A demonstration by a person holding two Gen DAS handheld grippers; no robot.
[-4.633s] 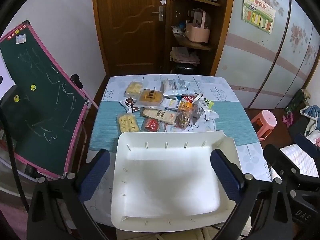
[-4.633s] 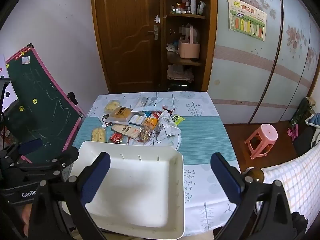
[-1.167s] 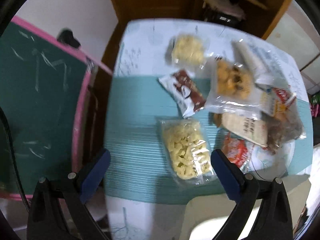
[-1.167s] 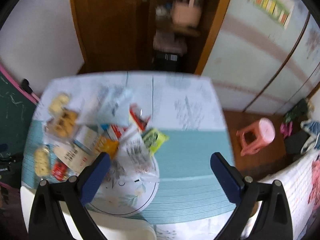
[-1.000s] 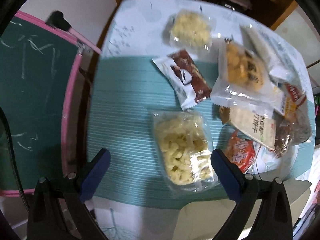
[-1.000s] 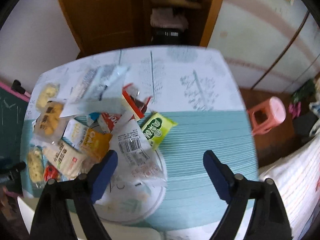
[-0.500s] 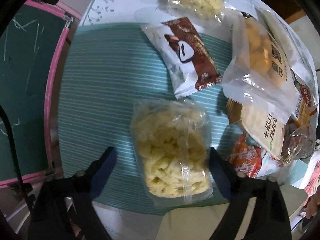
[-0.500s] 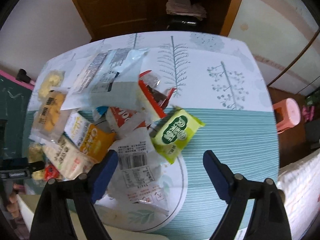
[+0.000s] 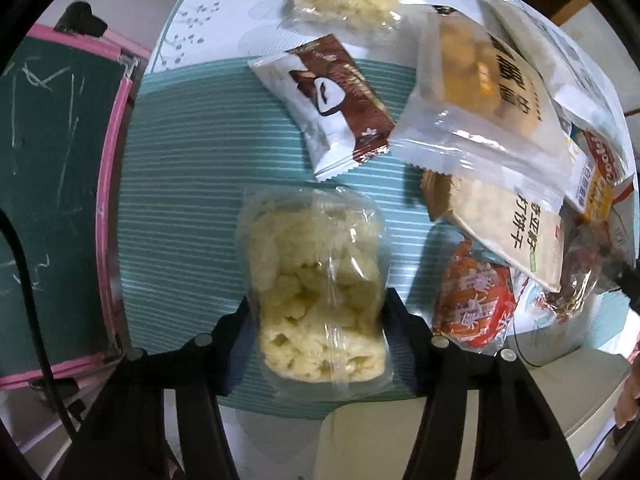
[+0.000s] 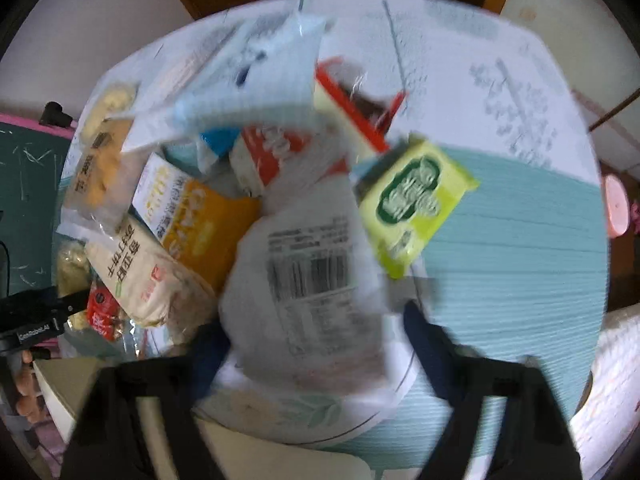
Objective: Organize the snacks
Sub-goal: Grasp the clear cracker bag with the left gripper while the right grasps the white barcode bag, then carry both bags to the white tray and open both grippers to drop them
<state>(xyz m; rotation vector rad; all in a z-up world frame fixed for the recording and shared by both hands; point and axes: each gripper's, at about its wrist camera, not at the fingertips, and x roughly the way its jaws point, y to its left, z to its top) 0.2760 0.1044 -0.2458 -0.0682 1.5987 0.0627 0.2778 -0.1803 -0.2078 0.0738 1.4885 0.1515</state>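
A heap of packaged snacks lies on a table with a teal striped mat (image 9: pixel 192 184). In the left wrist view my left gripper (image 9: pixel 318 316) is shut on a clear pack of pale puffed snacks (image 9: pixel 316 292), one finger on each side. In the blurred right wrist view my right gripper (image 10: pixel 312 334) has its fingers either side of a white packet with a barcode (image 10: pixel 308 280); it looks part closed, contact unclear. A lime green packet (image 10: pixel 416 196) lies just beyond it. The white tray's corner (image 9: pixel 360 440) is at the near edge.
A brown and white chocolate packet (image 9: pixel 328 100), a clear pack of orange cakes (image 9: pixel 480 92), a cream cracker pack (image 9: pixel 508 232) and a red packet (image 9: pixel 472 304) lie close by. A green chalkboard with a pink frame (image 9: pixel 52 200) stands left of the table. A pink stool (image 10: pixel 618 204) stands at the right.
Both grippers dropped from above the tray to the snacks. The left gripper closed on the puffed snack pack. The right gripper narrowed around the white barcode packet.
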